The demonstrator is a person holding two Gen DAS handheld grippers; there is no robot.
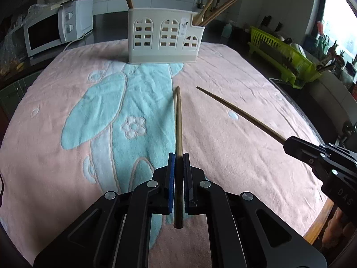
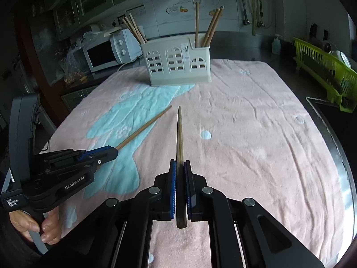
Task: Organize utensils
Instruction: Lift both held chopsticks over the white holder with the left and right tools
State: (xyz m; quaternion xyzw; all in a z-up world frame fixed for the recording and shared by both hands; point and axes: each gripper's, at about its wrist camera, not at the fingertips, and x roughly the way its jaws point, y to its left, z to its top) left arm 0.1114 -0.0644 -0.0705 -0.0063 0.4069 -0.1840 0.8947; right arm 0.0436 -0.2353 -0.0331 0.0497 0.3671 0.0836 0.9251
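Two chopsticks are off the pink towel [image 1: 223, 156] that covers the table, one in each gripper. The left gripper [image 1: 177, 156] has its fingers pressed tight on the thick end of a chopstick [image 1: 178, 120], whose thin tip points away toward the far side. The right gripper [image 2: 180, 163] is clamped the same way on the other chopstick [image 2: 179, 134], also tip forward. Holding each stick near its butt leaves most of its length free, which, I judge, suits lowering it tip-first into a slot. The white holder [image 1: 164, 38] stands at the far edge of the towel, well apart from both grippers, with chopsticks already upright in its left and right compartments. No loose sticks show on the towel, so these two seem to be the last.
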